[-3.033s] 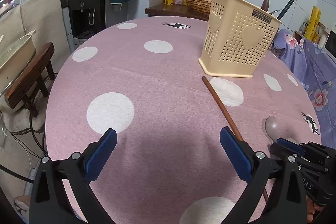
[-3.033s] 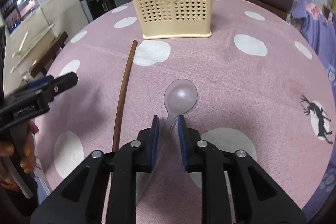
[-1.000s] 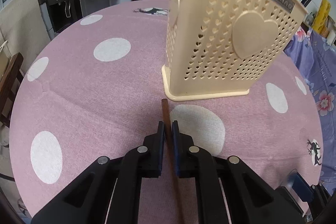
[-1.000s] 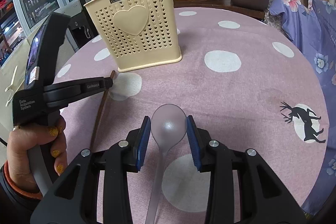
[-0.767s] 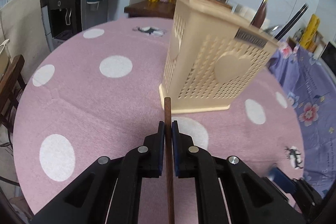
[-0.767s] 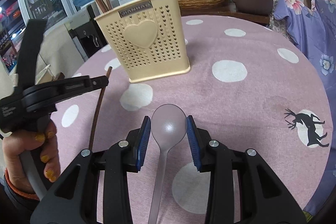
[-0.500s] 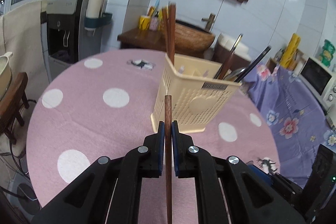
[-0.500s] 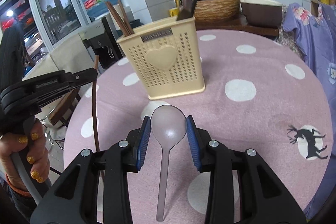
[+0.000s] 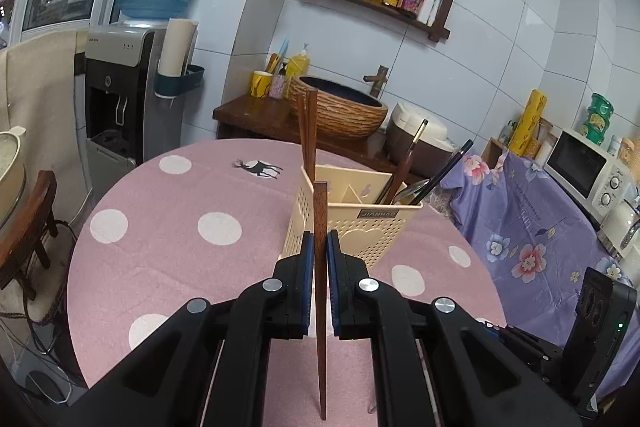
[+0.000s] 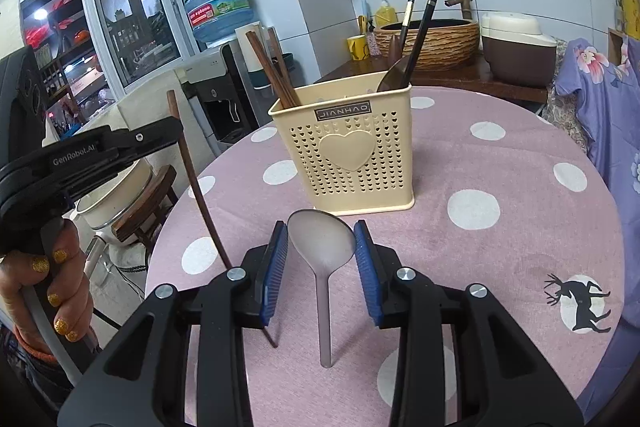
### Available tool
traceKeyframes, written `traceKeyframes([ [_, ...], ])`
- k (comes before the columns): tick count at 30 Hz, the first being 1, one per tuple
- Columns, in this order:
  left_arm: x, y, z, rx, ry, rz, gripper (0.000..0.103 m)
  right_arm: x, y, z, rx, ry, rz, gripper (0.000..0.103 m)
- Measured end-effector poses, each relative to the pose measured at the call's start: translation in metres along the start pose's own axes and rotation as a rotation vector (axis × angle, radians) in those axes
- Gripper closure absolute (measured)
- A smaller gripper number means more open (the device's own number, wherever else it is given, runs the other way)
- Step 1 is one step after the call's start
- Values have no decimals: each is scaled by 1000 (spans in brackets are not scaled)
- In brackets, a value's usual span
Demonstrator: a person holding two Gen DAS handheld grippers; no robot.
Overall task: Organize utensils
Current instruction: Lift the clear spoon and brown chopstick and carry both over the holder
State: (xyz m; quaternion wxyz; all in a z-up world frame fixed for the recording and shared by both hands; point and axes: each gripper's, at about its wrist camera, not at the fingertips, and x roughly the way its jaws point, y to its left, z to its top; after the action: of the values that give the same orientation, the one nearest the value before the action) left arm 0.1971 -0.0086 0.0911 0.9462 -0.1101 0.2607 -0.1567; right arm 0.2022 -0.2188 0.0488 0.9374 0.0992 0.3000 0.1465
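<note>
Between the left gripper's [image 9: 320, 259] pads: a dark wooden chopstick [image 9: 320, 291], pinched tight, jaws nearly together. Long axis runs close to upright across the pads; blunt top pokes up just past the fingertips, thin tip hangs well below them, clear of the table.

Between the right gripper's [image 10: 322, 251] blue pads: a translucent grey spoon [image 10: 322, 243], clamped by the sides of its bowl, jaws partly spread to the bowl's width. Bowl sits at the fingertips facing the camera; handle drops down and back under the jaws, off the pink dotted tablecloth [image 10: 500, 167].

Ahead of both sets of fingers and lower: the cream perforated utensil holder [image 10: 348, 151], upright on the cloth, open mouth up. Two chopsticks [image 10: 268, 71] lean out of its left compartment; a dark spoon and black handles [image 10: 416, 39] stand in its right one.

Relation that matters: holder lies straight forward of and below each fingertip pair, apart from both. From the left wrist view the held chopstick lines up with the holder's near corner, beside the standing pair. Neither hand looks clearly nearer. Judgement: both utensils are lifted, neither yet over the mouth; chopstick already tip-down for dropping in, spoon handle-down likewise.
</note>
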Motion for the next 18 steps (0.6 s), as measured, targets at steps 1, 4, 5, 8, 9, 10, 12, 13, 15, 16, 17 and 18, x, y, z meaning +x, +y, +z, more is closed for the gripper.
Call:
traceKeyframes([
  [1,-1,0,1,-1,-2,-3,95,0,0,1,-3,-2,-1,68],
  [4,0,-1,3,1,-7,-2,95,0,0,3,-11,-7,-2,68],
  [5,0,-1,3,1,-8,-2,95,-1,0,3,-13,-9,-4,68],
  [8,-1,-2,4,5,-12,-4,95,-1,-2,4,-12,-13,-4,68],
  [9,-2,-2,4,7,-13,-3,95,-1,-3,5,-11,-15,-3,68],
  [10,-2,-3,5,9,-16,-4,95,-1,-3,5,-10,-17,-2,68],
  [12,-4,-4,7,10,-21,-5,95,-2,-3,8,-11,-23,0,68],
  [13,-4,-4,8,11,-23,-7,95,-3,-3,9,-11,-28,2,68],
  [15,-7,-5,12,13,-31,-11,95,-5,-3,14,-11,-39,10,68],
  [16,-8,-6,14,16,-34,-13,95,-7,-3,17,-12,-45,13,68],
  [17,-9,-6,17,19,-37,-17,95,-8,-2,21,-17,-52,14,68],
  [18,-10,-7,21,21,-40,-21,95,-9,-2,25,-23,-59,14,68],
])
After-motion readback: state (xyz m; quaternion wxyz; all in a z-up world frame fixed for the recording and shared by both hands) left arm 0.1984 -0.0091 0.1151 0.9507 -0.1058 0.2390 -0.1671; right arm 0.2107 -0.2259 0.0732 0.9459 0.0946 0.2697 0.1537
